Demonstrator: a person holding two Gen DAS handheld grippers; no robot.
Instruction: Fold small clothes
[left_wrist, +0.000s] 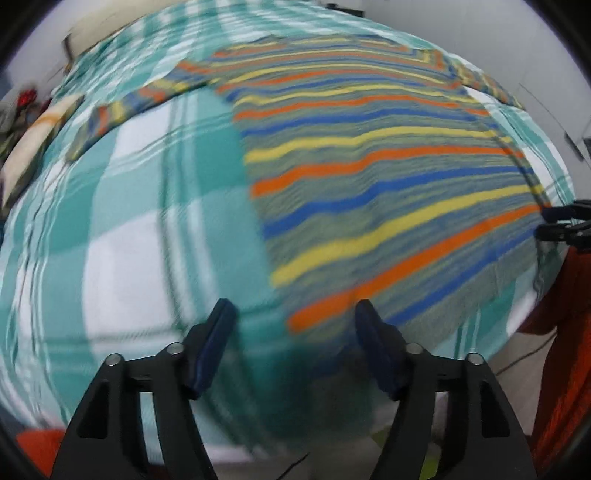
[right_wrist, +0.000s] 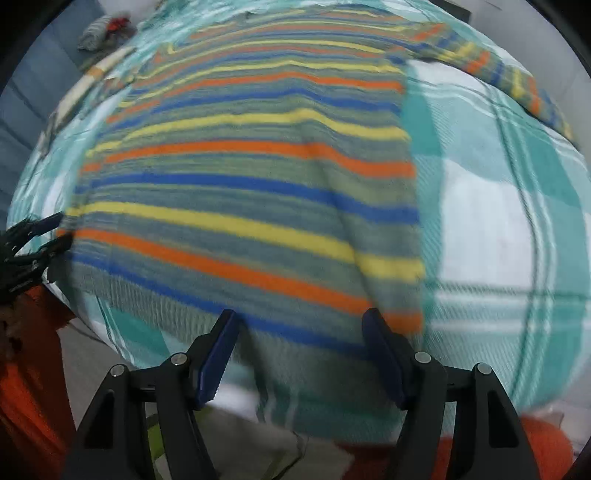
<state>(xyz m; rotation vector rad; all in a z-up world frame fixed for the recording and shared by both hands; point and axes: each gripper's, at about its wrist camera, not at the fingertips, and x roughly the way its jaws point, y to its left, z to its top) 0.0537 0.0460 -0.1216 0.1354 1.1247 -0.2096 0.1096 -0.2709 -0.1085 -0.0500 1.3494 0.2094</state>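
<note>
Sweater (left_wrist: 369, 177) first, from your left wrist view: a striped knit in orange, yellow, blue and grey-green lies spread flat on a teal-and-white plaid blanket (left_wrist: 122, 240). Its body fills the right half of the picture and one sleeve (left_wrist: 122, 107) stretches away to the upper left. Your left claw (left_wrist: 291, 314) hangs above the sweater's near hem corner with its blue-padded fingers (left_wrist: 214, 343) spread wide and nothing between them; the pads press on no cloth. At the far right edge you can see your right claw (left_wrist: 565, 221) just beside the opposite hem corner. Orange fabric (left_wrist: 561, 350) shows below it. The picture is blurred.

From your right wrist view, the sweater (right_wrist: 240, 192) fills the middle and left, hem nearest the camera, with its other sleeve (right_wrist: 517, 77) running off to the upper right over the blanket (right_wrist: 498, 221). Your right claw (right_wrist: 301, 321) stands open over the near hem, jaws apart and empty. Your left claw (right_wrist: 40, 236) appears at the left edge, by the hem's far corner. A bundle of clothes (right_wrist: 103, 31) lies at the top left, too blurred to tell apart.
</note>
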